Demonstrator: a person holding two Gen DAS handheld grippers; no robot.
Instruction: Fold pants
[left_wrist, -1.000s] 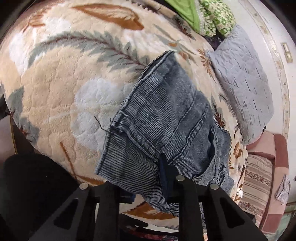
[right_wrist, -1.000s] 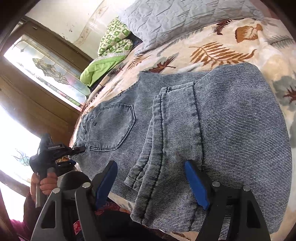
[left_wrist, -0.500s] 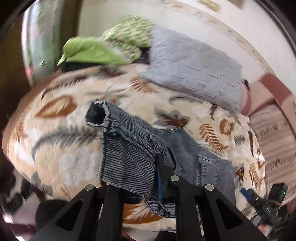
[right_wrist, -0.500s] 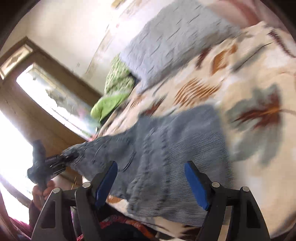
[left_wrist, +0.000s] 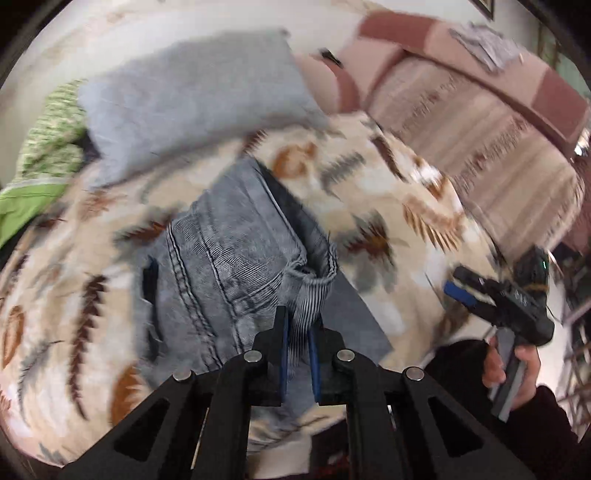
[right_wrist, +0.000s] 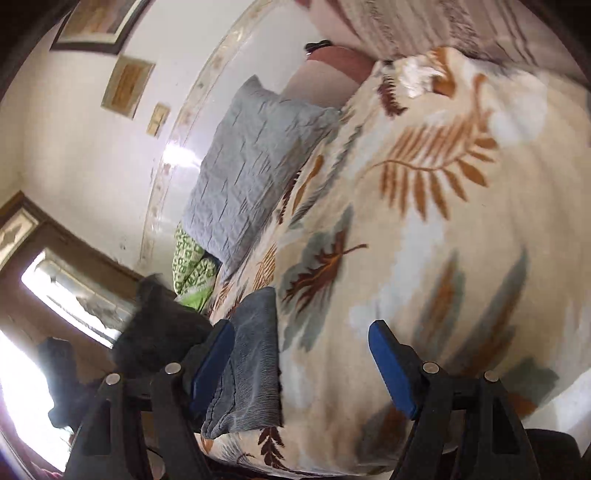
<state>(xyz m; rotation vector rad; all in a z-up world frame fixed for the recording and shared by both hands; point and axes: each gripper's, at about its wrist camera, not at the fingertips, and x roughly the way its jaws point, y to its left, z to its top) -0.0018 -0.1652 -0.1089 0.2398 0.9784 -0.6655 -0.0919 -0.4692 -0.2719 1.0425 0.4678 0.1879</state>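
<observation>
Left of the left gripper (left_wrist: 296, 341), a green cloth (left_wrist: 26, 205) lies at the bed's (left_wrist: 373, 188) far side beside a grey pillow (left_wrist: 192, 99). Directly ahead, the pants (left_wrist: 229, 251) lie partly folded on the leaf-patterned blanket, and the left gripper's jaws are closing on a ribbed fold of denim pinched between the blue pads. Right of it, the right gripper (right_wrist: 303, 363) hangs with jaws wide apart, holding nothing, with a folded edge of the pants just beside its left pad (right_wrist: 212, 363).

Black tongs (left_wrist: 297, 343), blue pads (right_wrist: 391, 371)
</observation>
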